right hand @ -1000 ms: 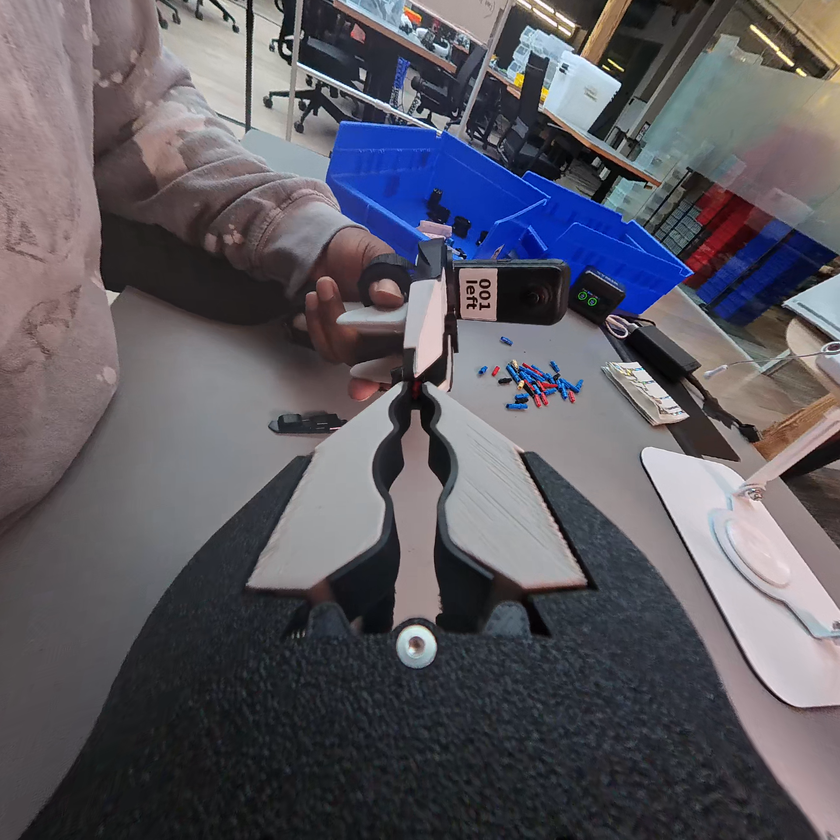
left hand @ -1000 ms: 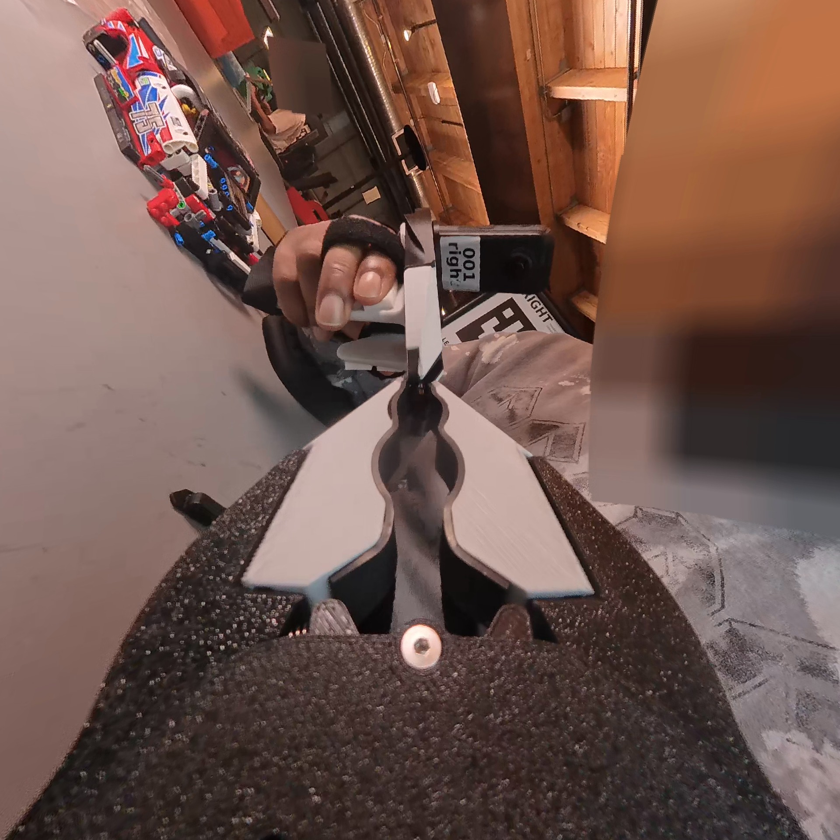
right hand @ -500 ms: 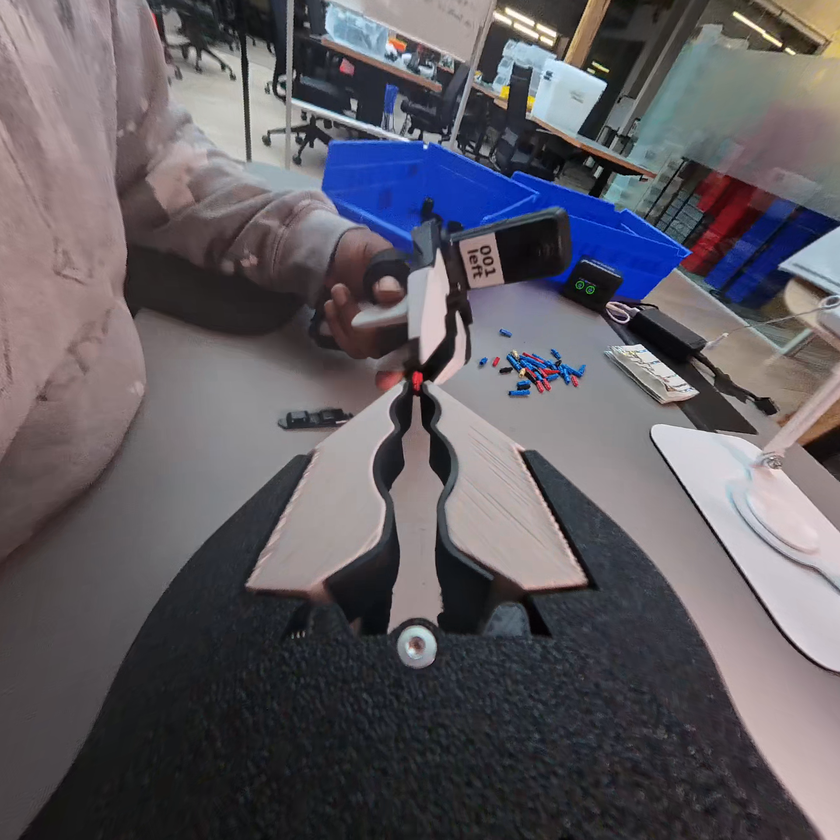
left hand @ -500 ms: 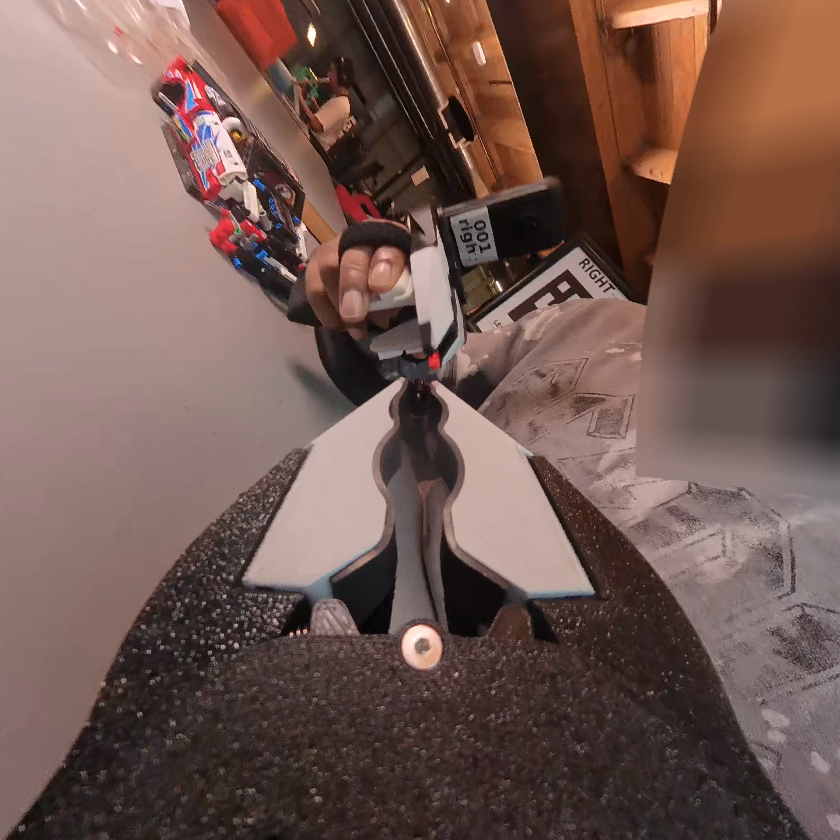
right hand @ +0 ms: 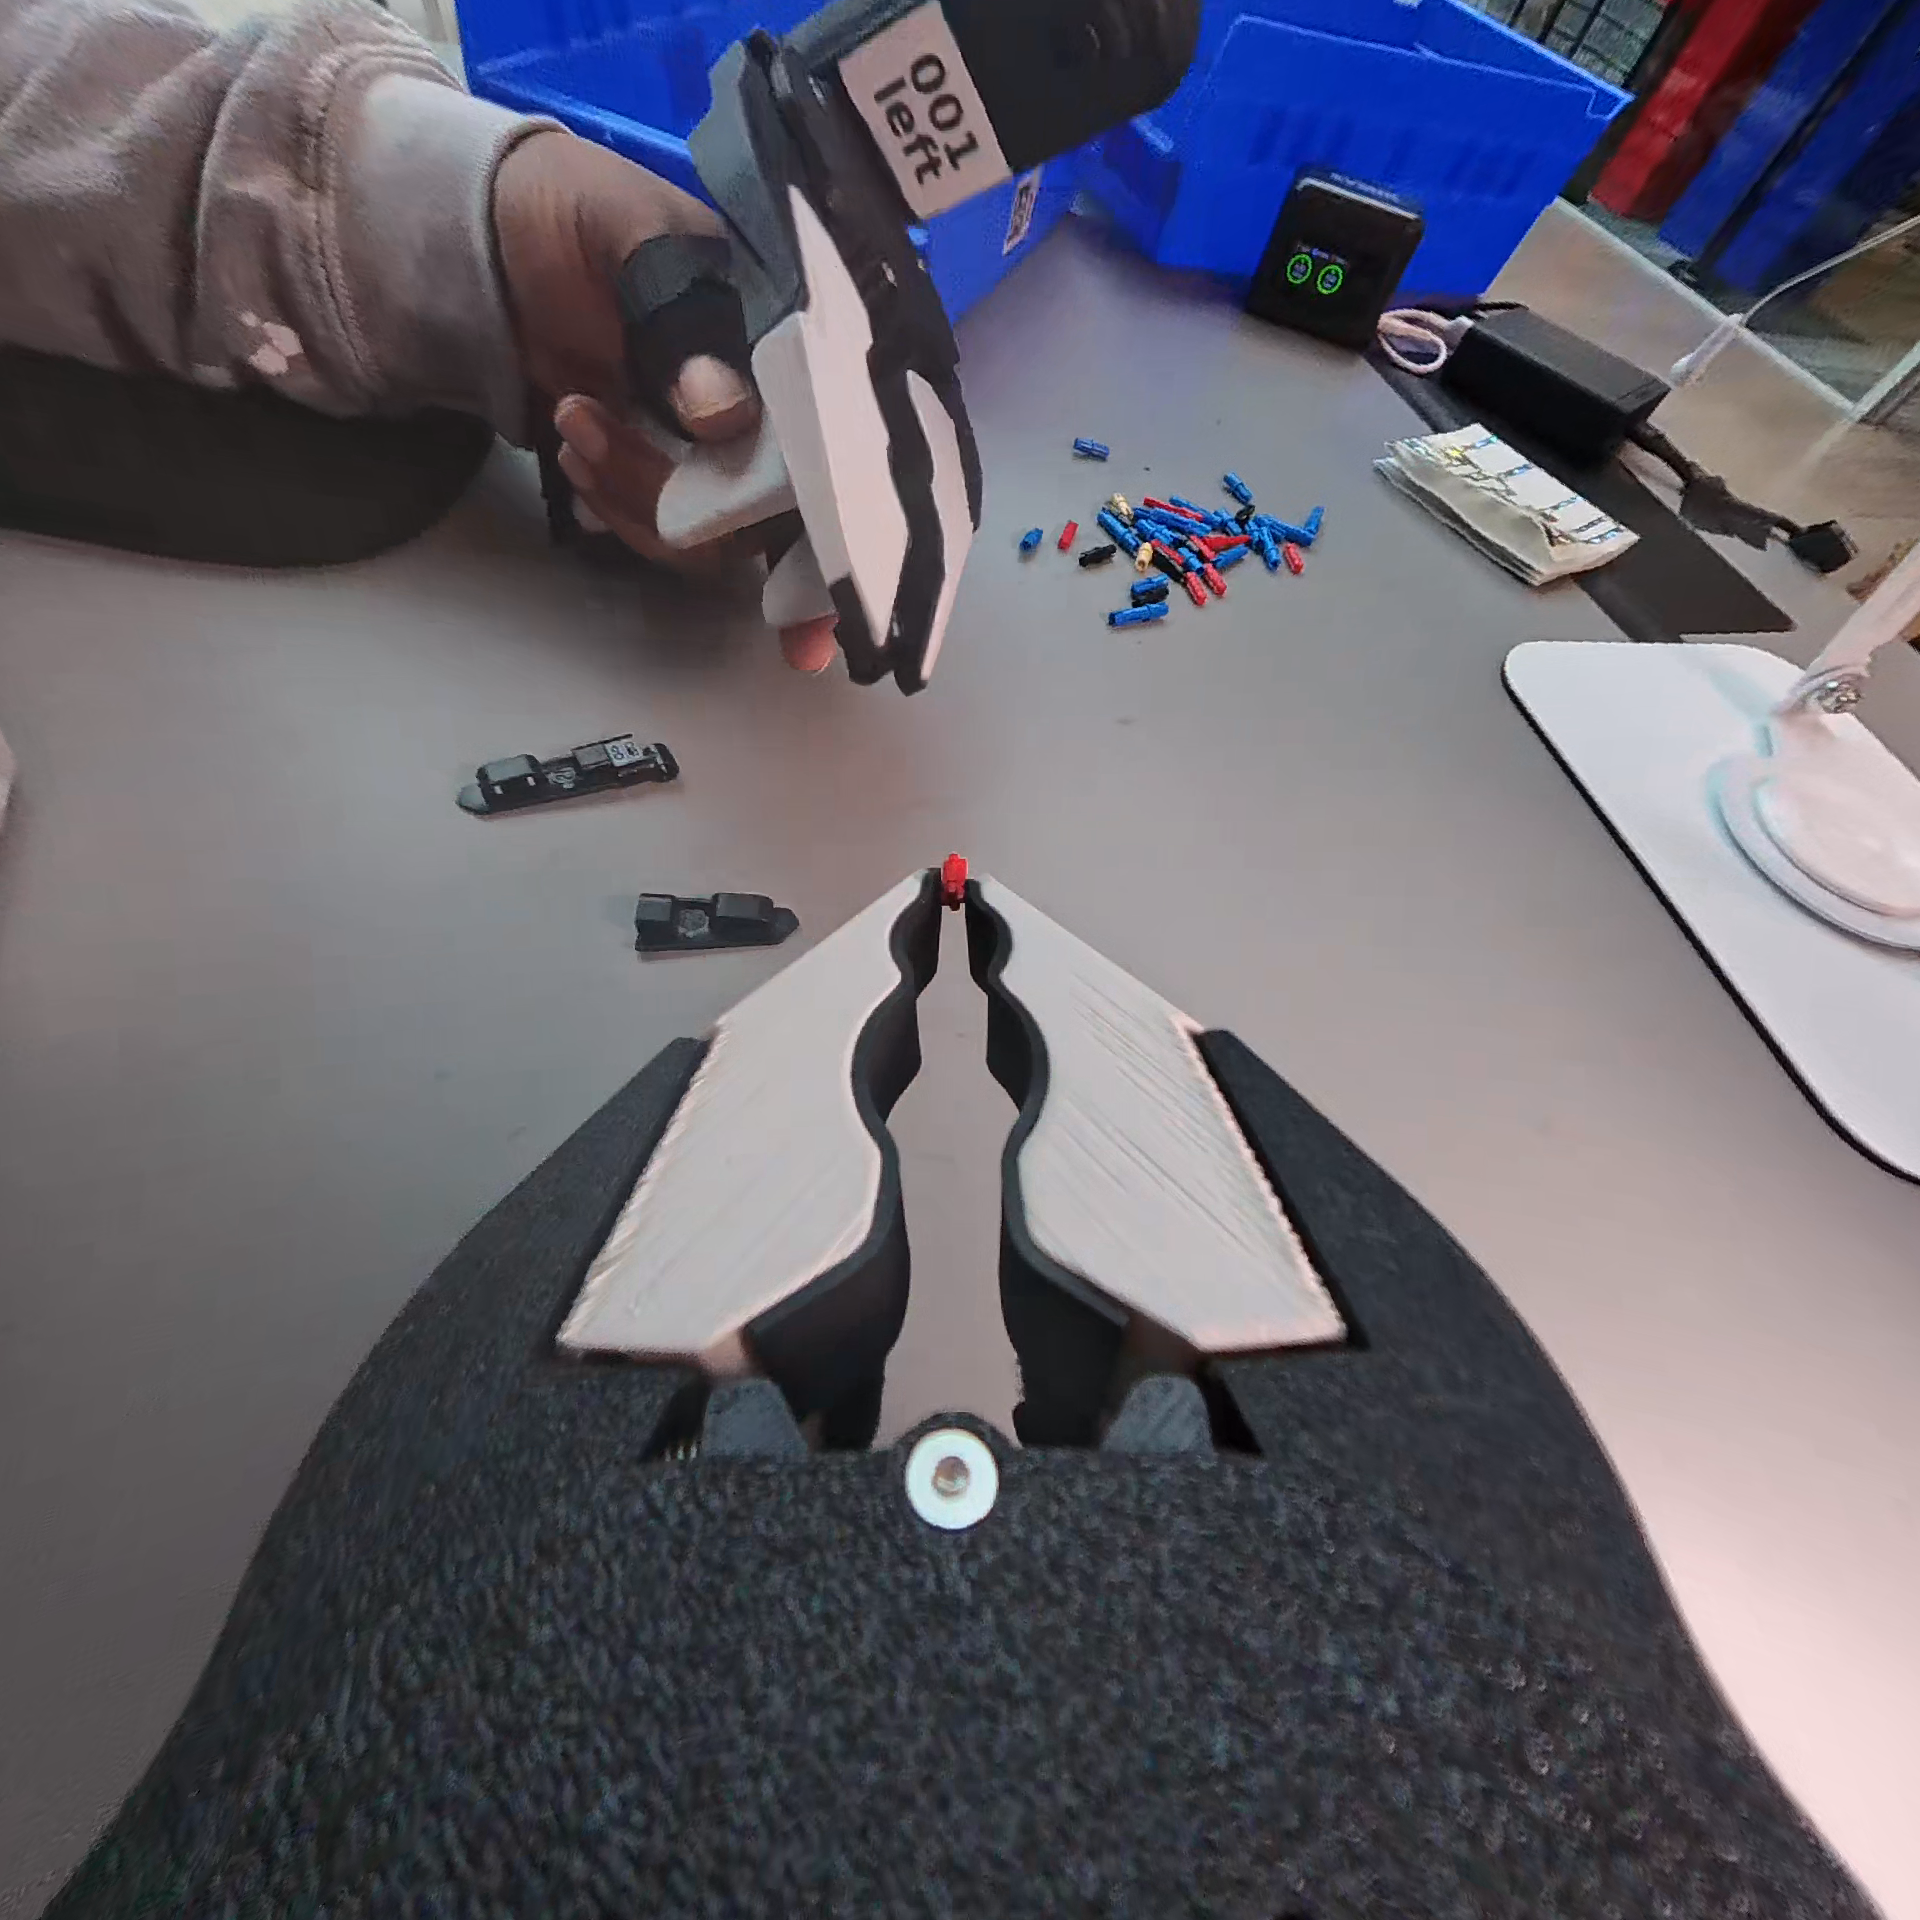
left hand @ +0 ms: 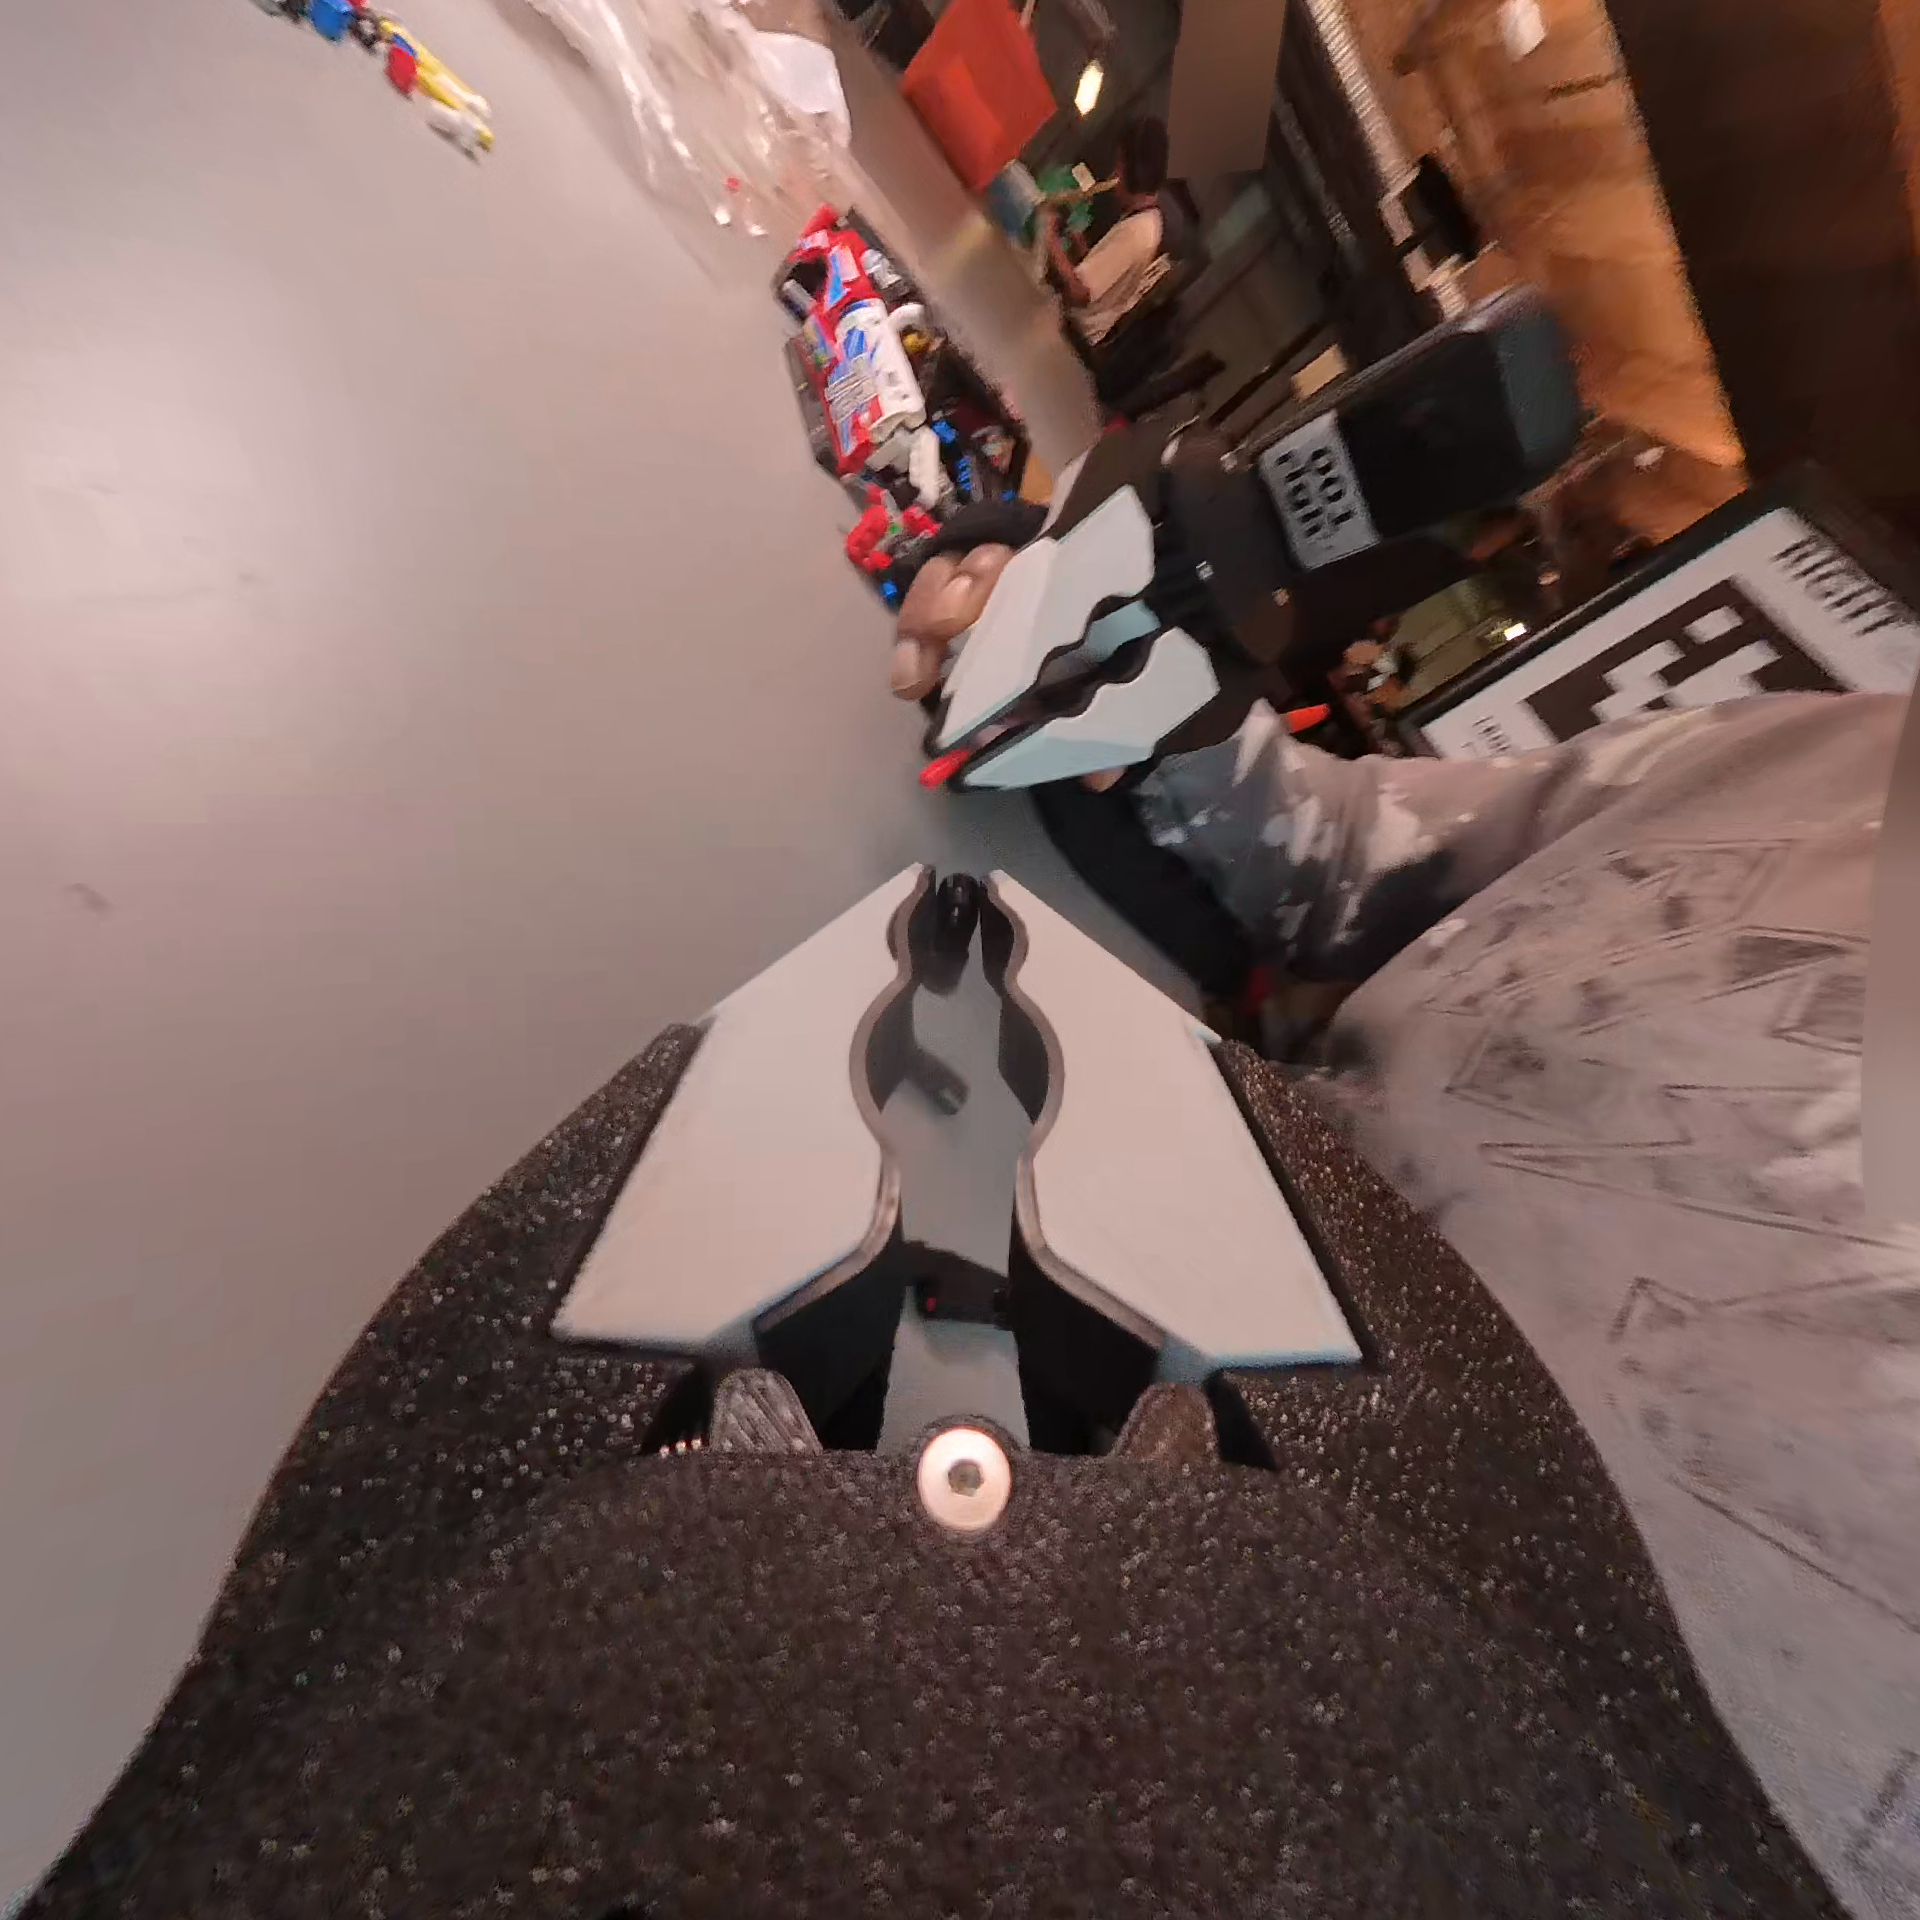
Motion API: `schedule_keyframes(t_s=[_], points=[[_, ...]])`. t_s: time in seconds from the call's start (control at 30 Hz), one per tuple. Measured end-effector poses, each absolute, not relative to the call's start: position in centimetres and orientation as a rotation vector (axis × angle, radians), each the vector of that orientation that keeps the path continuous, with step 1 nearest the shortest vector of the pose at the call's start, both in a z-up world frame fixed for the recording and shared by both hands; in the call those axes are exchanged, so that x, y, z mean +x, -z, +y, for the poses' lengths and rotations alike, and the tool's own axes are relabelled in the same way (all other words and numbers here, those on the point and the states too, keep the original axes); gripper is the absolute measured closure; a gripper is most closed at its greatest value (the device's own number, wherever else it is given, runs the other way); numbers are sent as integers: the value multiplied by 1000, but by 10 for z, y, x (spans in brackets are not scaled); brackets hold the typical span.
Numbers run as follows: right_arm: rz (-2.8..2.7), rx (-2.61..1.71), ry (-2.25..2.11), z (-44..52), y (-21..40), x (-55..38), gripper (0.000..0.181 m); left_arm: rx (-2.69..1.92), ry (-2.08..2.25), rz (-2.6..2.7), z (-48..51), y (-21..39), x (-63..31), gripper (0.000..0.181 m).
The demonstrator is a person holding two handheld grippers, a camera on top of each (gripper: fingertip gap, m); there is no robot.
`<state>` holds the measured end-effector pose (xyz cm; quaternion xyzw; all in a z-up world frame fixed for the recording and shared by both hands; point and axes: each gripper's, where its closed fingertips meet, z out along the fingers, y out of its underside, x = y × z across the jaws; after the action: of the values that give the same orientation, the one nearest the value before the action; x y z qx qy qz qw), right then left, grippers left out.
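Note:
My right gripper (right hand: 953, 888) is shut on a small red pin (right hand: 953, 879) that sticks out of its tips, low over the grey table (right hand: 312, 1039). In the left wrist view the right gripper (left hand: 951, 774) shows with the red pin (left hand: 938, 769) at its tip. My left gripper (left hand: 956, 899) is shut on a small black part (left hand: 953, 920). In the right wrist view the left gripper (right hand: 894, 670) hangs tip-down above the table, apart from the right one. Two black parts (right hand: 566, 774) (right hand: 712, 920) lie on the table just left of my right gripper.
A pile of blue, red and black pins (right hand: 1195, 540) lies ahead. Blue bins (right hand: 1351, 125), a black device with green lights (right hand: 1330, 260), a power adapter (right hand: 1548, 384), a folded packet (right hand: 1507, 499) and a white lamp base (right hand: 1714, 831) stand right. A red-white toy car (left hand: 862, 364) sits farther along the table. There is about 5 cm between the tips of the two grippers.
The two grippers were tip to tip; they have pulled apart. The red pin stays in the right gripper, which dropped towards the table. The left gripper has tilted tip-down.

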<state>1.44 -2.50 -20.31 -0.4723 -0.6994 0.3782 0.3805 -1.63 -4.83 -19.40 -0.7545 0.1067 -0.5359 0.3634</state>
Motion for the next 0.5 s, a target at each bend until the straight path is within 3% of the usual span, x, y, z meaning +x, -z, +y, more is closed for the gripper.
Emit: schedule_keyframes(t_s=[0.13, 0.37, 0.5], points=[[-1760, -1203, -940, -23, 202, 12, 178, -2092, 1103, 413, -50, 217, -19, 169], [-1696, -1126, -1111, -52, 179, 3, 178, -2032, 1069, 535, -57, 208, -9, 158], [-1691, -1105, -1237, -70, 171, 1, 178, -1891, 1023, 700, -68, 187, 5, 169]])
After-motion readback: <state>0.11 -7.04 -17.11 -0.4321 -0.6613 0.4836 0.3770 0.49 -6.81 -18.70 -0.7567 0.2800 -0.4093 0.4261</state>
